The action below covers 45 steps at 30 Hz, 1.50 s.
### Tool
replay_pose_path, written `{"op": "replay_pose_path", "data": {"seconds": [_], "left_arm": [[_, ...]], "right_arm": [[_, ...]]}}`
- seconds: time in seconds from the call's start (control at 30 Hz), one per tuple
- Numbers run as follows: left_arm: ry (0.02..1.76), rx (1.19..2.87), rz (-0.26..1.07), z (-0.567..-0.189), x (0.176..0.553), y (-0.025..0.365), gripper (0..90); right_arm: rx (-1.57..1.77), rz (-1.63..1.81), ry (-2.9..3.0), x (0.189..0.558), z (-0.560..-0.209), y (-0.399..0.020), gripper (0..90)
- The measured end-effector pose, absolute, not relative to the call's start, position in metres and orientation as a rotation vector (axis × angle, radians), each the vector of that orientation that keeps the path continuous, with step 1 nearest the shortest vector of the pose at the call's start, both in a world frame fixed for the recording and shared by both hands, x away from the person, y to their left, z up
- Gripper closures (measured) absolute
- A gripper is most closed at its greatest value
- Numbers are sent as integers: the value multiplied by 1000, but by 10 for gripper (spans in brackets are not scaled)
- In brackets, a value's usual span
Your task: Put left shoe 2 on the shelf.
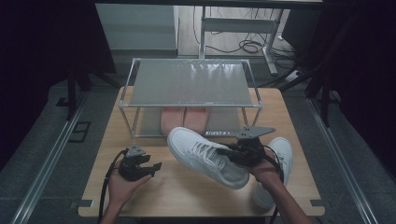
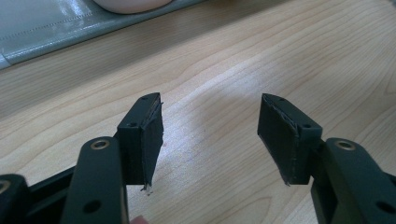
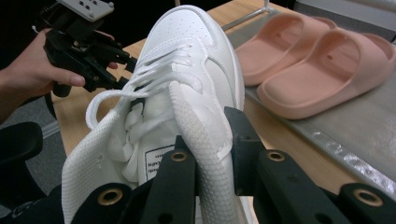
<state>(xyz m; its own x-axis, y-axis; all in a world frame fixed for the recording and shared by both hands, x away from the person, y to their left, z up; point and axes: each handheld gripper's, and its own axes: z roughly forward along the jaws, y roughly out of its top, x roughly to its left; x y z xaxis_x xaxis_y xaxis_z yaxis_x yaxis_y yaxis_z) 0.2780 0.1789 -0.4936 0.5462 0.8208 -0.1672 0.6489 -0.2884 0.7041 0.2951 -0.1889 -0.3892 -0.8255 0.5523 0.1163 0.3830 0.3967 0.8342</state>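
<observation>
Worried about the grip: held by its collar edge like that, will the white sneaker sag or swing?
Probably swings some: the right gripper pinches only the padded collar of the white sneaker, whose toe juts far out. The collar looks soft, so it may slip. Loose laces could snag.

Light wooden table with rounded corners, sitting on a grey carpeted floor. Aluminium rails run along the floor on both sides of it. Dark black curtains close off left and right. Behind the table: a grey metal desk frame on a pale wood-look floor, with black cables looped around its base. Lighting dim, glare comes from overhead
</observation>
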Motion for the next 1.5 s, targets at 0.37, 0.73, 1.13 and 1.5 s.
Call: {"op": "replay_pose_path", "data": {"seconds": [0.37,0.73,1.13,1.5], "left_arm": [[1176,2026,279,-493,278,180,409],[1163,2002,281,-490,277,182,424],[1155,2004,235,-492,278,182,419],[1141,1996,234,-489,277,184,416]], "right_arm": [[774,1420,2469,297,-372,-176,818],[753,1443,2452,303,-356,-163,818],[747,1487,2439,312,-347,-151,819],[789,1541,2411,325,-336,-142,818]]}}
